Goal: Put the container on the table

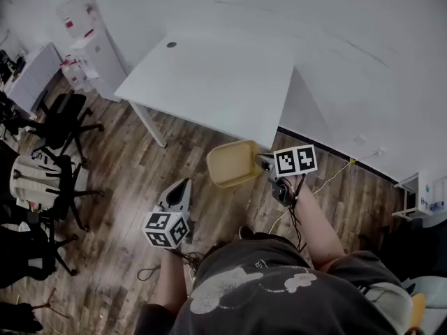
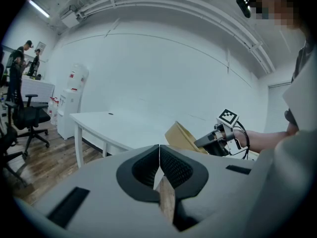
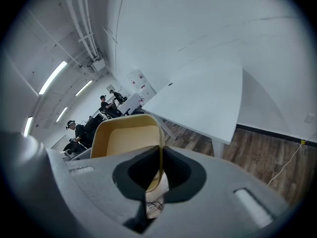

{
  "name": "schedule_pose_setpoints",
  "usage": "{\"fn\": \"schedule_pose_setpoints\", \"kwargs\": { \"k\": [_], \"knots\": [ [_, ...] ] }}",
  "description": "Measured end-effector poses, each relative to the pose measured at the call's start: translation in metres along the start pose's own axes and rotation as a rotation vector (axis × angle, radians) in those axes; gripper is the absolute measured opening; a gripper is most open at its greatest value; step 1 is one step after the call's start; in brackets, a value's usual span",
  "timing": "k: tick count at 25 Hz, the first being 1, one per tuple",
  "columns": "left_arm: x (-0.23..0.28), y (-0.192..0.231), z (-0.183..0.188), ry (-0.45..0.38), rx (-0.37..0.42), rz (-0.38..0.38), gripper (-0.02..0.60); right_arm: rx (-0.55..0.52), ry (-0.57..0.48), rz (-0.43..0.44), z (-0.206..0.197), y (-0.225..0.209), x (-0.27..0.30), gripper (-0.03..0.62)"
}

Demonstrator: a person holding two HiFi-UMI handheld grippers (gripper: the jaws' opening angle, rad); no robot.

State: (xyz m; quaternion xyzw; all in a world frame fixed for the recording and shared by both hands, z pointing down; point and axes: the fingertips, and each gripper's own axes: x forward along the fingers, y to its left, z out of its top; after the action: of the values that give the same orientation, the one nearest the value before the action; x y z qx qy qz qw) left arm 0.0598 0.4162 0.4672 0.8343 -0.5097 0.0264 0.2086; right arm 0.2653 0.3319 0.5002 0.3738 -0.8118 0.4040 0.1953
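My right gripper [image 3: 160, 168] has its jaws clamped on one wall of the single yellow plastic container [image 1: 232, 163], over the wooden floor [image 1: 126, 180], just beside the one white rectangular surface's [image 1: 209, 82] near edge. My left gripper [image 2: 159, 155], jaws together, hangs apart.

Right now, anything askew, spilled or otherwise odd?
Only the yellow plastic container: it hangs tilted in the air, pinched by one wall in the right hand-held gripper, short of the white table. It looks empty; nothing has spilled.
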Motion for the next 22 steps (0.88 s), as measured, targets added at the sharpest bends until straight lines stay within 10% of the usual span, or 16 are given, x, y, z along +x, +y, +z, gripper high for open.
{"fn": "schedule_pose_setpoints", "kwargs": {
  "k": [22],
  "knots": [
    [-0.027, 0.095, 0.005, -0.009, -0.035, 0.091, 0.011, 0.008, 0.022, 0.021, 0.028, 0.027, 0.090, 0.012]
  ]
}}
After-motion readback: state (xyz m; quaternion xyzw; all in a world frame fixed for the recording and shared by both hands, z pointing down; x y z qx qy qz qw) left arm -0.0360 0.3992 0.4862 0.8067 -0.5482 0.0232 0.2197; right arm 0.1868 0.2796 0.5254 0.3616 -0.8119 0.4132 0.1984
